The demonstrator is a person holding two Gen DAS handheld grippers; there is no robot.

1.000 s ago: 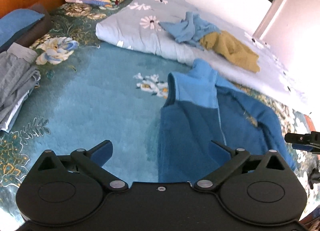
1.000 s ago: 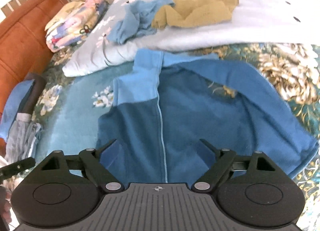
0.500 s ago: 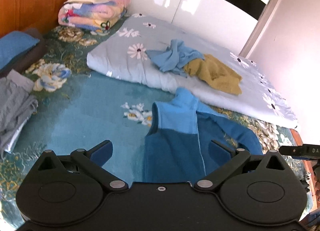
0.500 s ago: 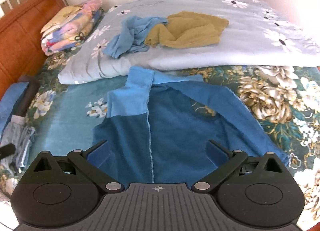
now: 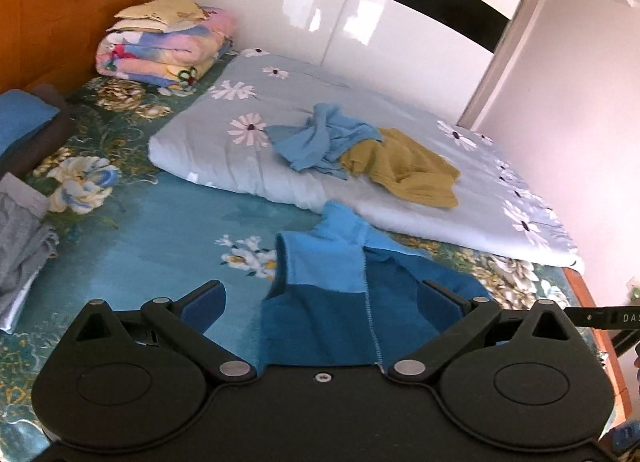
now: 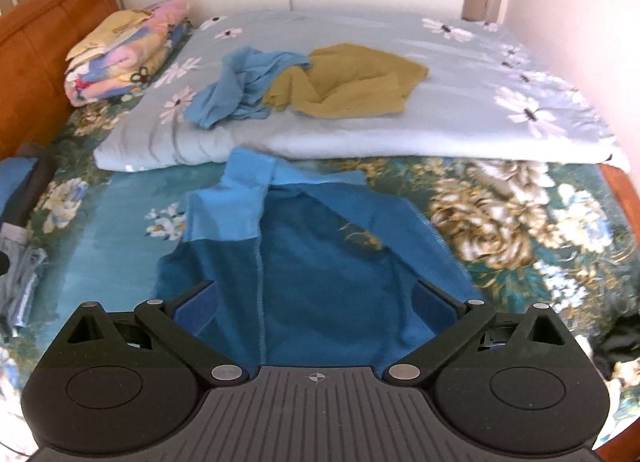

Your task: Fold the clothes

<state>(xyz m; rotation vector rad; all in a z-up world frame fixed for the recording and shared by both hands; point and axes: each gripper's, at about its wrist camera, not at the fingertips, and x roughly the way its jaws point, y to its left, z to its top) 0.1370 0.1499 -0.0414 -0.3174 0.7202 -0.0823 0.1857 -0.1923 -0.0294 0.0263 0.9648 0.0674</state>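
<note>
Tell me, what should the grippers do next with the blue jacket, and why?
Probably bring the right hand-held gripper down onto the long sleeve of the blue jacket and fold it across the body. Both grippers, the left hand-held gripper too, are open and hold nothing. The jacket lies flat on the floral bedspread, but that sleeve sticks out to the side.
</note>
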